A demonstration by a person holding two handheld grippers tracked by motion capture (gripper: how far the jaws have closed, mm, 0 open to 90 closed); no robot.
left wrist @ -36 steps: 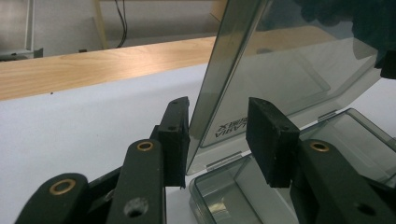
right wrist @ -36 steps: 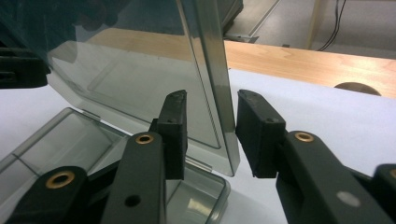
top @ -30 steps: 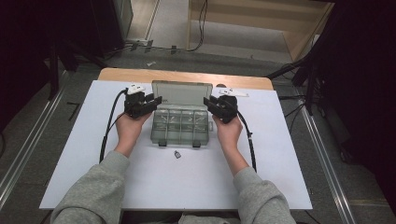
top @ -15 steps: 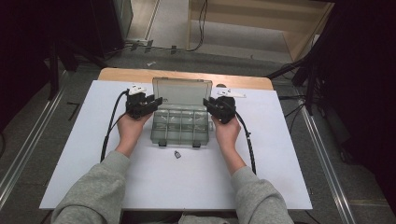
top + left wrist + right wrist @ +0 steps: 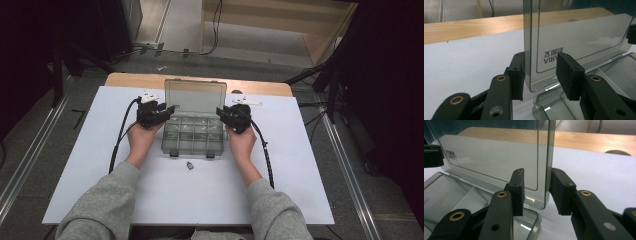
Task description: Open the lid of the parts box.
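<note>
Little has shifted since the earlier frames: both hands sit where they were, at either end of the clear compartment box [image 5: 193,132], lid [image 5: 195,98] upright throughout. Right gripper [image 5: 227,116] jaws have just been opening a bit, the lid's edge between them.

Box on the white table sheet [image 5: 80,165], centre, toward the far side; lid hinged at the back, standing near vertical. Small dark part [image 5: 190,165] lies on the sheet just in front of the box, apart from it.

Left gripper [image 5: 164,111]: jaws spread, straddling the lid's left edge [image 5: 531,47]. Outer pad [image 5: 517,72] sits touching or just beside the edge, inner pad [image 5: 569,75] stands clear of the pane. Not a pinch.

Right gripper, its own view: jaws spread around the lid's right edge [image 5: 549,162]. Gap visible on both sides, pads [image 5: 517,191] not pressing.

Wooden tabletop strip [image 5: 135,79] beyond the sheet.
</note>
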